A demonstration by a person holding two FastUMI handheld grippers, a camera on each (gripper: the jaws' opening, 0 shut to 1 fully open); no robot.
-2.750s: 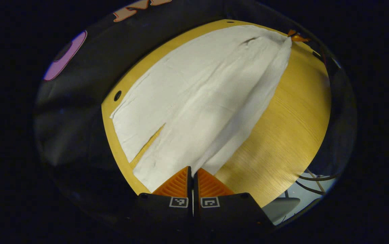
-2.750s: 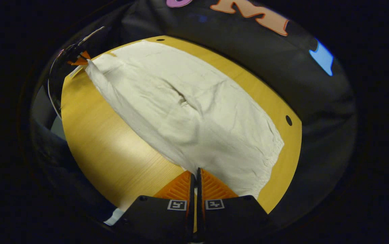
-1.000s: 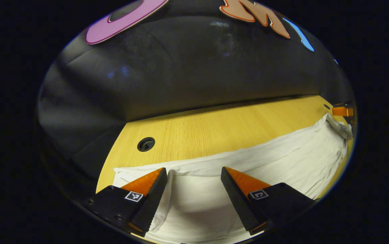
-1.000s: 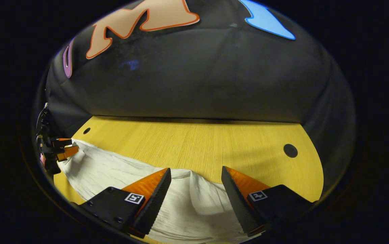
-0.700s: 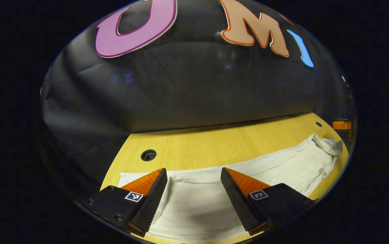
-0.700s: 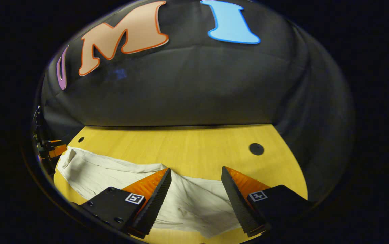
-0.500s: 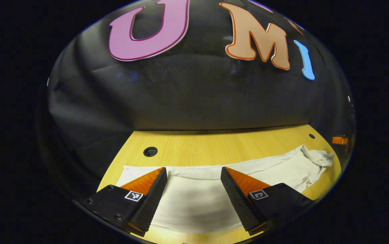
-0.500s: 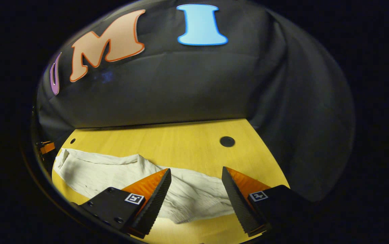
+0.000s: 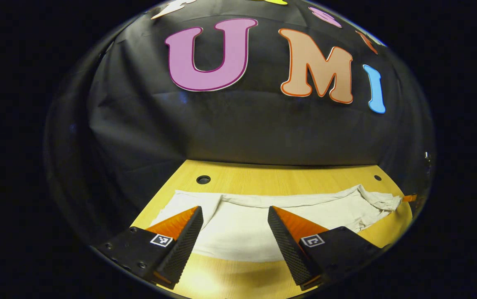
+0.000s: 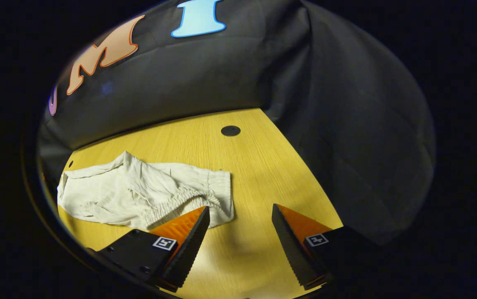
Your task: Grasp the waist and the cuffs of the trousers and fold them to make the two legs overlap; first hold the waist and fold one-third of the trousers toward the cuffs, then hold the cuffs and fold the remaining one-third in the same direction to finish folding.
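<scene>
The white trousers (image 9: 263, 216) lie flat on the yellow wooden table (image 9: 288, 182), folded lengthwise so one leg rests on the other. In the left gripper view my left gripper (image 9: 233, 211) is open just above their near end, holding nothing. The crumpled waist end (image 9: 381, 201) lies far right. In the right gripper view the trousers (image 10: 138, 193) sit left of centre, with the elastic waistband (image 10: 180, 199) toward me. My right gripper (image 10: 240, 209) is open above bare table, to the right of the waist, its left finger (image 10: 186, 226) close to the waistband.
The black cloth wall runs along the back and right of the table. Round dark holes (image 9: 203, 180) (image 10: 230, 131) mark the tabletop near its far edge. Bare wood lies to the right of the trousers (image 10: 263, 174). A small orange piece (image 9: 408, 198) pokes in past the waist end.
Both grippers, earlier shut on the trousers, opened and let them drop. Since then both have pulled back and tilted up; the right one has swung to the right, off the cloth.
</scene>
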